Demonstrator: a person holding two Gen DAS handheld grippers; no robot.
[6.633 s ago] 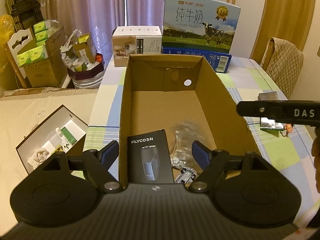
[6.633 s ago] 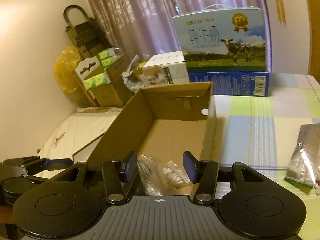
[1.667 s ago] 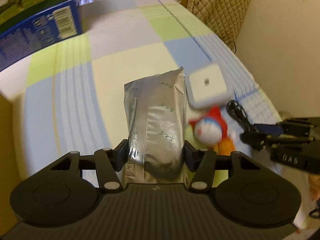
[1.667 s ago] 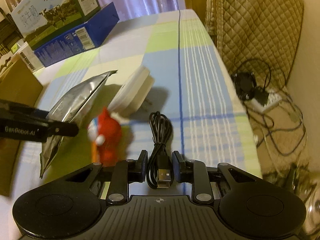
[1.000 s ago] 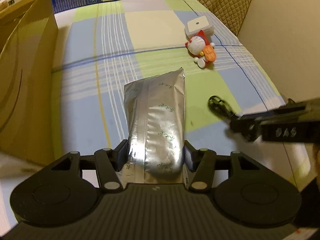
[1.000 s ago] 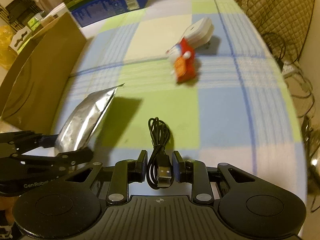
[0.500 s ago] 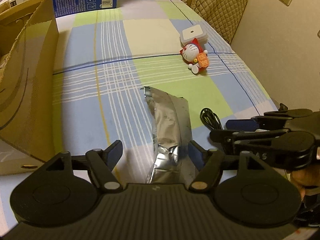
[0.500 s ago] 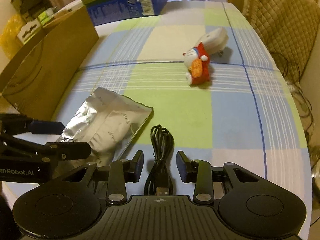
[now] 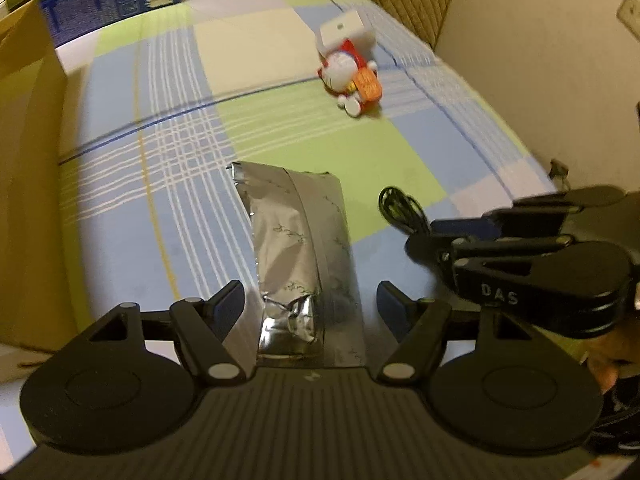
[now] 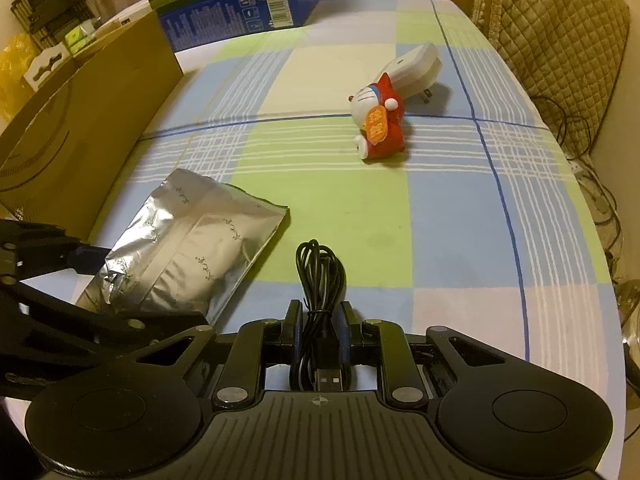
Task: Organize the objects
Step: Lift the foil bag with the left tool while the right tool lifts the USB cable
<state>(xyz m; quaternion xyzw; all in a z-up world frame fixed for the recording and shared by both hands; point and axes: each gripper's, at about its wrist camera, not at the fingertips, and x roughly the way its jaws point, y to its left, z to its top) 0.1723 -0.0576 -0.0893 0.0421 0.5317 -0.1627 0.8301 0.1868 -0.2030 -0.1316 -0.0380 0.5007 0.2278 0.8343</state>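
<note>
We find our left gripper (image 9: pixel 310 300) spread wide, empty, over the foil pouch (image 9: pixel 298 248) lying on the table (image 10: pixel 448 216), our right gripper (image 10: pixel 320 320) closed around the cable (image 10: pixel 320 276), which next needs carrying to the cardboard box (image 10: pixel 92 120).

Left gripper (image 9: pixel 310 304) low over the table, jaws spread wide apart, pointing toward 12 o'clock, right gripper (image 10: pixel 320 320) at its 3 o'clock, jaws drawn in narrow, part of a hand (image 9: pixel 608 360) behind it
</note>
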